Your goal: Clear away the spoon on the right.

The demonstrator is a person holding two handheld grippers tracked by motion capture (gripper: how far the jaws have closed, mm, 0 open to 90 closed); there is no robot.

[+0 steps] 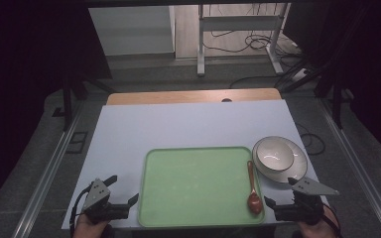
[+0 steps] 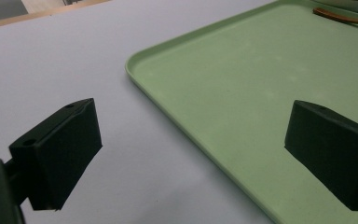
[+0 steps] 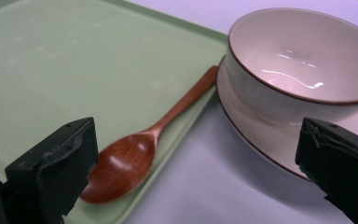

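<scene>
A green tray (image 1: 198,186) lay on the table (image 1: 188,124), a wooden spoon (image 1: 253,191) at its right edge. A bowl (image 1: 275,154) sat on a plate (image 1: 297,166) beside it. The left gripper (image 1: 121,191) and right gripper (image 1: 280,198) rested at the near edge, jaws wide and empty.

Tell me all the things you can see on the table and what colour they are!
Table: one, pale grey-white top with a wooden far edge.
Tray: one, light green, near middle of the table.
Spoon: one, brown wood, lying along the tray's right edge.
Plate: one, white, right of the tray.
Bowl: one, white with a dark rim, sitting on the plate.
Left gripper: black, open, left of the tray.
Right gripper: black, open, near the spoon.
</scene>
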